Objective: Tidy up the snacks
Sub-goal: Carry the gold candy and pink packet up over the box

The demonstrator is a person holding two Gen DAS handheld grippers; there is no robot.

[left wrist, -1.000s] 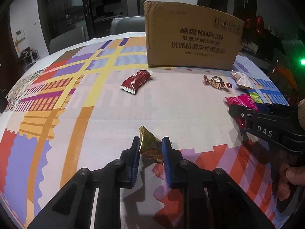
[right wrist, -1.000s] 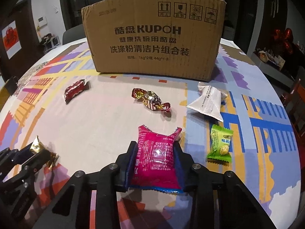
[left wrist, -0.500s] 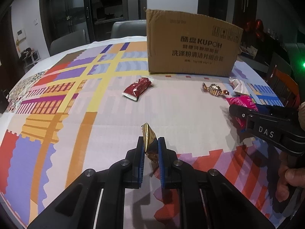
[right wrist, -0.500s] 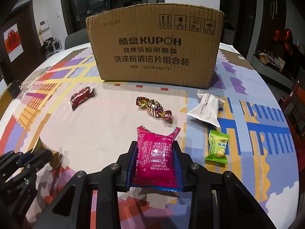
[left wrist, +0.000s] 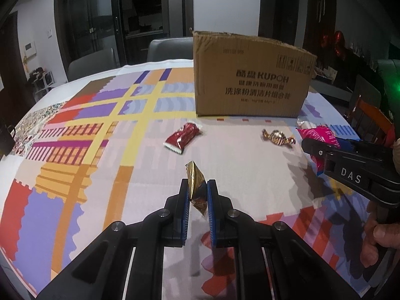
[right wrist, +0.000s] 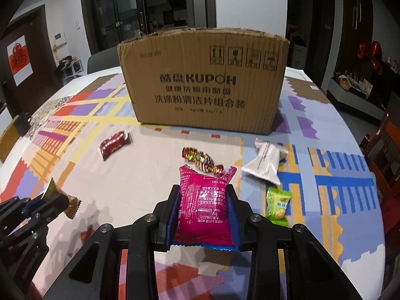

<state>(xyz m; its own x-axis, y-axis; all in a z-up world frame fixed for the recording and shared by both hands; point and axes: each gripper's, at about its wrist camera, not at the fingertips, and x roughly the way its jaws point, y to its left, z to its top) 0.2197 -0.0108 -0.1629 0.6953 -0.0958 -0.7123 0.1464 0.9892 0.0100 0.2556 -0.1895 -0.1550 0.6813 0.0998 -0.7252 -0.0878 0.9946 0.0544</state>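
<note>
Both grippers loaded, each clamped on one snack above the table

Left gripper (left wrist: 197,193): jaws pressed together on a gold foil candy (left wrist: 196,190), which stands edge-up between the blue pads, clear of the patterned tablecloth (left wrist: 75,175). Right gripper (right wrist: 203,206): jaws clamped on the sides of a pink snack packet (right wrist: 203,205), its top flaring out past the fingertips (print reads upside down). Just beyond the right jaws lies a twist-wrapped candy (right wrist: 202,161); to their right a green candy packet (right wrist: 277,206), and past it a white sachet (right wrist: 266,162). Ahead and left of the right jaws, a red wrapped bar (right wrist: 113,145) lies flat. Farthest out, the cardboard box (right wrist: 207,82) stands upright, straight ahead of the right jaws
</note>
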